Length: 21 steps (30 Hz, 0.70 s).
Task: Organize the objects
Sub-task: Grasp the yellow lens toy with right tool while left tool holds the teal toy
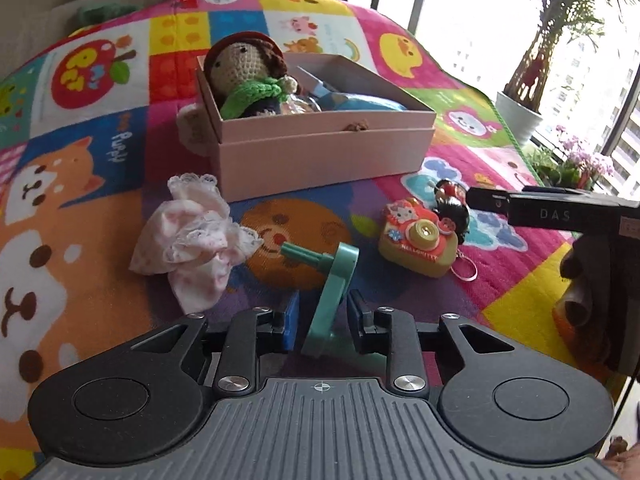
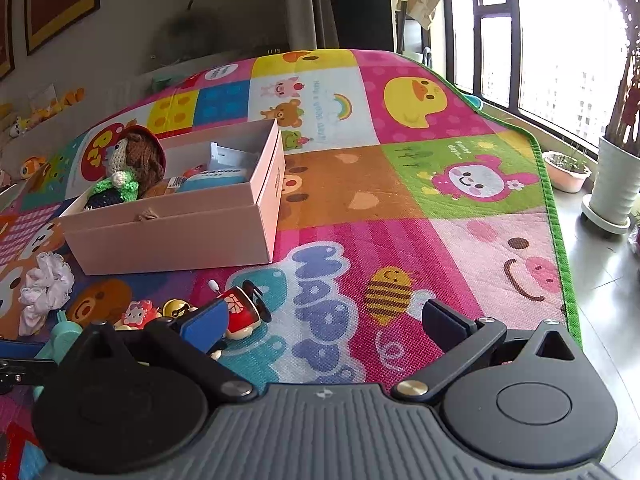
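Note:
A mint-green toy with a peg handle point(image 1: 332, 280) stands tilted on the play mat between the jaws of my left gripper point(image 1: 322, 316). The right finger is at its edge and the blue left pad is a sliver apart, so the gripper is open. The pink box point(image 1: 320, 148) beyond holds a crocheted doll point(image 1: 244, 72). My right gripper point(image 2: 324, 322) is wide open over the mat with nothing between its fingers. A red wind-up toy point(image 2: 240, 312) lies by its blue left pad. In the left wrist view, the right gripper's black finger point(image 1: 520, 208) reaches over that toy.
A crumpled pink lace cloth point(image 1: 192, 232) lies left of the green toy. A Hello Kitty toy camera point(image 1: 416, 240) lies to its right. The mat's green edge point(image 2: 556, 240) meets bare floor with potted plants point(image 2: 612, 184) by the window. A hand point(image 1: 576, 280) holds the right gripper.

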{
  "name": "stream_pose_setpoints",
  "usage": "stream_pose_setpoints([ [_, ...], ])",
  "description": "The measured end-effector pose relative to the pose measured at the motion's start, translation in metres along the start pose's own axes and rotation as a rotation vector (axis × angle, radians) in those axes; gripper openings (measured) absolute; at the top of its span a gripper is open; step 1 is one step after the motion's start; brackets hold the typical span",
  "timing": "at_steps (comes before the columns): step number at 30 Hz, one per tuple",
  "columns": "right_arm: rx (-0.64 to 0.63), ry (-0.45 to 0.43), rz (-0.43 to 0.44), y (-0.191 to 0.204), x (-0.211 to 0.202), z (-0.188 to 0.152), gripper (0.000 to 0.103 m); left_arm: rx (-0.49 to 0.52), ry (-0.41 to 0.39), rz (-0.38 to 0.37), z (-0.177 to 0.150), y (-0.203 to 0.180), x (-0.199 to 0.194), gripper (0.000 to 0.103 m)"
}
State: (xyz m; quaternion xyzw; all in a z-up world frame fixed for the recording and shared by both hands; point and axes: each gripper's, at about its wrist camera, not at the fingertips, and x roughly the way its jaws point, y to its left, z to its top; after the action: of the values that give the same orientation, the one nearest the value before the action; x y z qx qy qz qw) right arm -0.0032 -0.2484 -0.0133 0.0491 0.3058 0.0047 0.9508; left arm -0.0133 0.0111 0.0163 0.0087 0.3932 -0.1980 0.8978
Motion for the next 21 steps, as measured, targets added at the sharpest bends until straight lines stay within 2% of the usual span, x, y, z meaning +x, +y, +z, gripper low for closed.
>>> stream_pose_setpoints([
  [3, -0.04, -0.027, 0.017, 0.006, -0.009, -0.001, 0.103, -0.011, -0.003, 0.041, 0.002, -0.007, 0.003, 0.02],
  [5, -0.121, -0.039, 0.088, 0.018, -0.023, -0.003, 0.101, 0.02, 0.003, 0.042, 0.0, -0.009, 0.001, 0.016],
  [7, -0.223, -0.033, 0.171, 0.036, -0.036, -0.009, 0.092, 0.031, 0.007, 0.033, -0.004, -0.007, -0.003, 0.014],
  [9, -0.299, 0.019, 0.237, 0.054, -0.039, -0.014, 0.077, 0.022, 0.012, 0.03, -0.007, -0.002, -0.008, 0.014],
  [10, -0.314, 0.06, 0.256, 0.063, -0.036, -0.017, 0.073, 0.01, 0.012, 0.038, -0.008, 0.002, -0.01, 0.014],
  [11, -0.317, 0.09, 0.265, 0.07, -0.032, -0.019, 0.069, -0.006, 0.009, 0.036, -0.01, 0.006, -0.011, 0.014],
  [13, -0.313, 0.112, 0.25, 0.081, -0.024, -0.02, 0.069, -0.039, 0.001, 0.019, -0.013, 0.013, -0.014, 0.014],
  [15, -0.304, 0.113, 0.229, 0.088, -0.015, -0.018, 0.069, -0.067, -0.01, 0.007, -0.015, 0.016, -0.014, 0.015],
  [18, -0.295, 0.101, 0.24, 0.097, -0.003, -0.013, 0.069, -0.062, -0.02, 0.007, -0.016, 0.015, -0.015, 0.015],
  [21, -0.361, 0.093, 0.254, 0.107, 0.002, -0.015, 0.067, -0.068, -0.023, -0.003, -0.018, 0.017, -0.017, 0.015],
])
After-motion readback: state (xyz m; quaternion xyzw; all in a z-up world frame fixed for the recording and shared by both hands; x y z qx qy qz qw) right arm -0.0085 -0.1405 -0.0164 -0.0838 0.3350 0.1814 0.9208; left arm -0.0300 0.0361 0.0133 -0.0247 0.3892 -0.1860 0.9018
